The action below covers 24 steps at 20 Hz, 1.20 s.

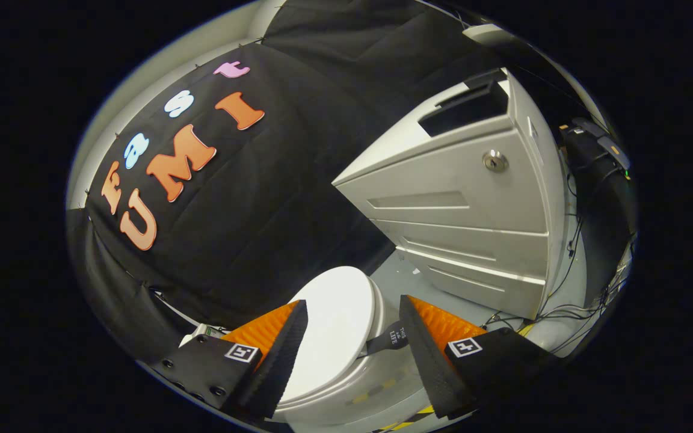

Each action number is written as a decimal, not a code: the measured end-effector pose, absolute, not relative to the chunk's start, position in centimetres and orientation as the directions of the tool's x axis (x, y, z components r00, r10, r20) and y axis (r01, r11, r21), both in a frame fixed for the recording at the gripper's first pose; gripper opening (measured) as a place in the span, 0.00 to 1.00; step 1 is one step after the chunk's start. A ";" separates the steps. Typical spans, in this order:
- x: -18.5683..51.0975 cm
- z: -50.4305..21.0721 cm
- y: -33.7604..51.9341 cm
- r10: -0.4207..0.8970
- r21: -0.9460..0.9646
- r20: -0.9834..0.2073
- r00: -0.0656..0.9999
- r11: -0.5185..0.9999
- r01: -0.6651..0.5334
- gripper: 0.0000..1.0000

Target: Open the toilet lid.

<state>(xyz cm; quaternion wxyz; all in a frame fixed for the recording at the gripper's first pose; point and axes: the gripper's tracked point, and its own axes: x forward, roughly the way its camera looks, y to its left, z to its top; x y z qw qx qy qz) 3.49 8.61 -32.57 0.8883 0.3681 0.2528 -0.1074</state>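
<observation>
A white toilet (334, 337) stands just ahead of my fingers, its lid (337, 319) lying shut on the bowl. A dark strap tab (390, 338) sticks out from the lid's edge toward the right finger. My gripper (355, 313) hovers above the toilet, open, with the lid showing in the gap between the fingers. Neither finger touches the lid or the strap. The lower part of the bowl is hidden behind the fingers.
A grey drawer cabinet (473, 204) with a key lock (495, 160) stands beyond the toilet to the right. Cables (563, 300) trail down its far side. Black cloth (250, 198) hangs behind the toilet. Yellow-black tape (406, 421) marks the floor.
</observation>
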 end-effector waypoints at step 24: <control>5.8 -42.8 7.4 0.106 0.777 -0.590 0.801 0.347 0.526 0.30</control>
